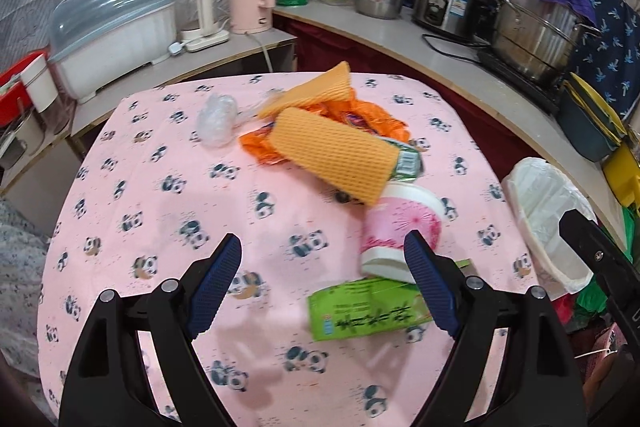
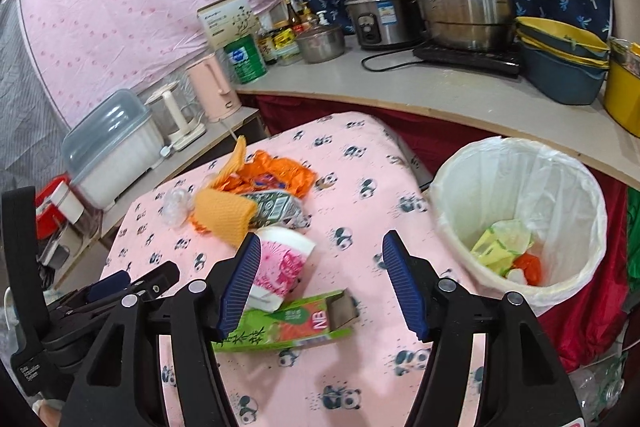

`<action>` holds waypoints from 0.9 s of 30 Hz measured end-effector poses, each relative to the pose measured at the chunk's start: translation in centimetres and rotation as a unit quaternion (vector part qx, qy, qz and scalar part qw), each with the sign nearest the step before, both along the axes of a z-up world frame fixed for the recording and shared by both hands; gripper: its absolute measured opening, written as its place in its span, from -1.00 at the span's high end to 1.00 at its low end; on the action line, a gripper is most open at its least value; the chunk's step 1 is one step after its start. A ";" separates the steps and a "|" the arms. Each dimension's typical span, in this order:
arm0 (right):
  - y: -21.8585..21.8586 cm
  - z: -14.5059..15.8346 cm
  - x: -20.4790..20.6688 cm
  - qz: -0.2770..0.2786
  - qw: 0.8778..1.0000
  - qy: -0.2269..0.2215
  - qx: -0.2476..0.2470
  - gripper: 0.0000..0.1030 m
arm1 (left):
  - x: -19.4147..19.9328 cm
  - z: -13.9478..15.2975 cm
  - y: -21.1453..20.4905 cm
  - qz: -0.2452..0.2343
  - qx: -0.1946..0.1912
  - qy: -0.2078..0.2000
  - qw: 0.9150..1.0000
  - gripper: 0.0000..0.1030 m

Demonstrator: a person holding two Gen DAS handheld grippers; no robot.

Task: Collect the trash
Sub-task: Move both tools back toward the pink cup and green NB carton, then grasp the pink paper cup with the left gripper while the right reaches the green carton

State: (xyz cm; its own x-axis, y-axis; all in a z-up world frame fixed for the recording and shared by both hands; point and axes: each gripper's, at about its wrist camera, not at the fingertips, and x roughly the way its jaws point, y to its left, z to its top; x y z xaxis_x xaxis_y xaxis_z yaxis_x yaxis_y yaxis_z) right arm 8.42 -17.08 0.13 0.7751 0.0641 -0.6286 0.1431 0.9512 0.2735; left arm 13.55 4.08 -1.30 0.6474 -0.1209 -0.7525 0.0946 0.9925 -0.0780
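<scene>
Trash lies on a table under a pink panda cloth (image 1: 160,195): two orange foam sleeves (image 1: 332,151), an orange wrapper (image 1: 360,115), crumpled clear plastic (image 1: 216,119), a green-labelled packet (image 1: 408,159), a pink paper cup (image 1: 400,223) on its side and a green carton (image 1: 360,311). My left gripper (image 1: 323,247) hangs open above the cloth, left of the cup and carton, holding nothing. My right gripper (image 2: 322,243) is open over the cloth between the cup (image 2: 284,259) and the white-lined bin (image 2: 452,179); the carton (image 2: 288,323) lies below its left finger.
The bin holds a yellow-green wrapper (image 2: 500,243) and orange scraps. A counter (image 2: 400,83) behind carries steel pots, a rice cooker, stacked basins, kettles and a covered dish rack (image 1: 112,35). The left gripper's body (image 2: 132,283) shows at the right view's lower left.
</scene>
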 end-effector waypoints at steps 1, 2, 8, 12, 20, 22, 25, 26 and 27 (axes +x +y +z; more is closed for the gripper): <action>0.4 -0.2 0.1 0.004 1.000 0.003 0.000 -0.19 | -0.1 -0.2 0.5 0.004 0.000 0.002 1.000 -0.54; 0.9 -0.5 0.3 0.009 1.000 0.007 0.001 -0.19 | -0.1 -0.3 0.9 0.008 0.000 0.004 1.000 -0.54; 2.9 -2.1 1.3 0.028 0.999 0.029 0.002 -0.25 | 0.1 -1.5 2.9 0.026 0.001 0.017 1.000 -0.54; 3.8 -3.3 2.1 0.035 0.998 0.044 0.003 -0.27 | 0.3 -2.1 3.6 0.030 0.002 0.023 0.999 -0.54; 3.0 -5.4 2.5 0.024 0.997 0.070 0.002 -0.27 | 1.1 -2.7 3.1 0.022 -0.001 0.031 0.999 -0.64; 2.2 -5.6 2.4 0.016 0.997 0.072 0.004 -0.27 | 1.2 -2.8 2.3 0.013 -0.001 0.031 0.999 -0.65; 1.0 -5.7 2.3 0.004 0.997 0.072 0.005 -0.27 | 1.6 -3.0 0.5 -0.007 -0.001 0.034 0.999 -0.71; 0.5 -5.7 2.3 -0.001 0.997 0.072 0.005 -0.27 | 1.7 -3.1 -0.3 -0.015 -0.001 0.034 0.999 -0.72; 0.1 -5.7 2.3 -0.004 0.997 0.071 0.005 -0.27 | 1.8 -3.1 -0.9 -0.022 -0.001 0.033 0.999 -0.74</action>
State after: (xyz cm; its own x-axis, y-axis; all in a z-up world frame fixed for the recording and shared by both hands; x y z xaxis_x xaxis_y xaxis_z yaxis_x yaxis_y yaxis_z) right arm 10.77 -17.02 -5.54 0.6784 0.0652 -0.7318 0.1890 0.9470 0.2596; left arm 15.33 3.17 -4.42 0.5902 -0.1496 -0.7933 0.1331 0.9873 -0.0872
